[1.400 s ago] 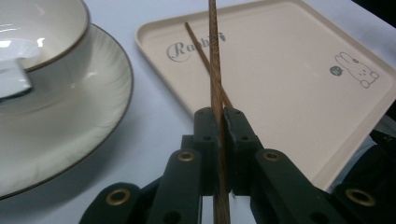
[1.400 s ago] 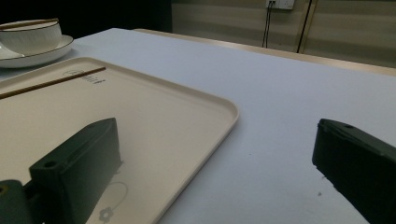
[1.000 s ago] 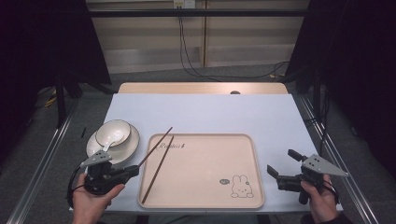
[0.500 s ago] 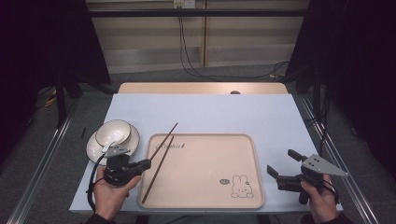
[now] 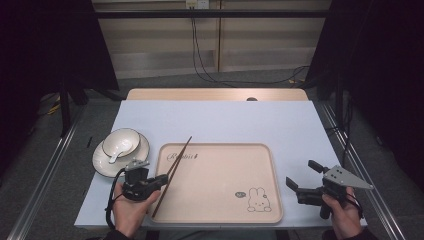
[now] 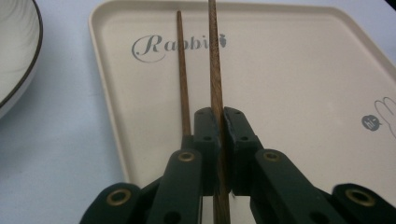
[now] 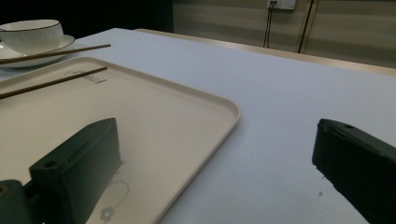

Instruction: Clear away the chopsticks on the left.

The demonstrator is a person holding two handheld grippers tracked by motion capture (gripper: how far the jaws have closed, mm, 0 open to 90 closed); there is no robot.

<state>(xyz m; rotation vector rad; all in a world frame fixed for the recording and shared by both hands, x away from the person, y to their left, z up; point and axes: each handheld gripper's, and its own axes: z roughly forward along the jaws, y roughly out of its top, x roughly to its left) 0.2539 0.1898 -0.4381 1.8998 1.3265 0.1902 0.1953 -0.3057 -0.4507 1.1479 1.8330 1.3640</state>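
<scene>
A pair of brown wooden chopsticks sits at the left side of the beige rabbit tray. My left gripper is at the tray's left edge, shut on one chopstick, which runs forward from between the jaws. The other chopstick lies flat on the tray just left of it. Both show as a close pair in the high view. My right gripper rests open near the table's front right corner, nothing between its jaws.
A white bowl with a spoon in it stands on a saucer left of the tray, close behind my left hand. The bowl also appears far off in the right gripper view. Floor rails flank the white table.
My left gripper has moved right, from beside the saucer to the tray's left edge. The chopstick in it now lies nearly alongside the other one. The right gripper has stayed still.
</scene>
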